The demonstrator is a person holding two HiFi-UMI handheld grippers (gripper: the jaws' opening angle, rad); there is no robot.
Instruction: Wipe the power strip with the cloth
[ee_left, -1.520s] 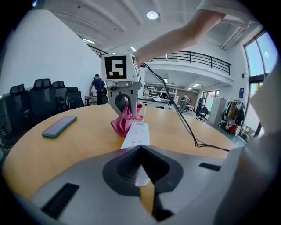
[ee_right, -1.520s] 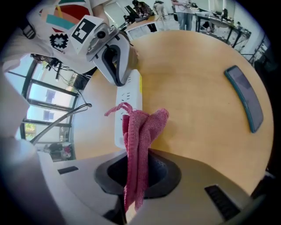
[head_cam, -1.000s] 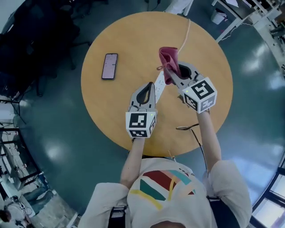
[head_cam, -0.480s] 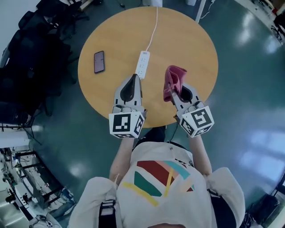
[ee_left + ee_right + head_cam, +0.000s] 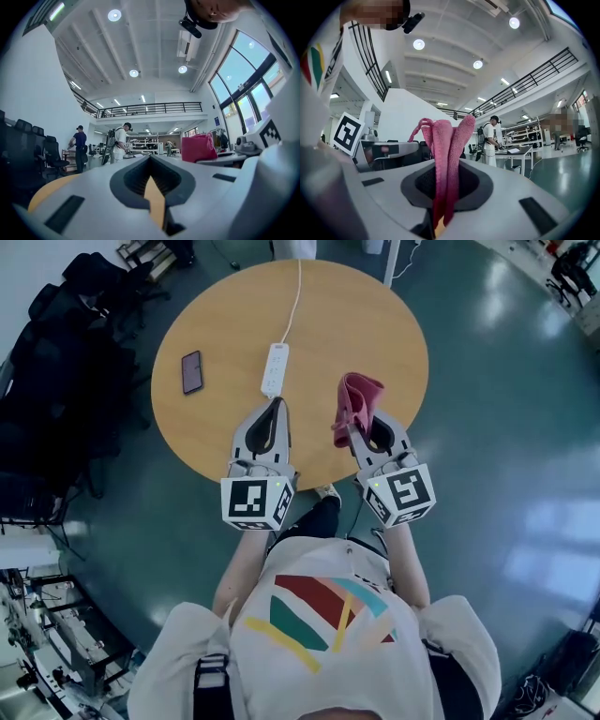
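Observation:
The white power strip (image 5: 275, 369) lies on the round wooden table (image 5: 384, 343), its cable (image 5: 295, 296) running to the far edge. My left gripper (image 5: 276, 407) hovers just short of the strip's near end, jaws shut with nothing between them (image 5: 151, 158). My right gripper (image 5: 350, 432) is over the table's near edge, to the right of the strip and apart from it. It is shut on the pink cloth (image 5: 357, 401), which stands up folded from its jaws (image 5: 443, 154). The left gripper view shows that cloth (image 5: 198, 147) off to its right.
A black phone (image 5: 191, 371) lies on the table left of the strip. Black office chairs (image 5: 66, 343) crowd the floor to the left. Both gripper views point level across an open hall with people standing (image 5: 121, 143) by desks far off.
Both grippers have drawn back from over the power strip toward the table's near edge and risen. The strip now lies uncovered ahead of them. The cloth stays in the right jaws.

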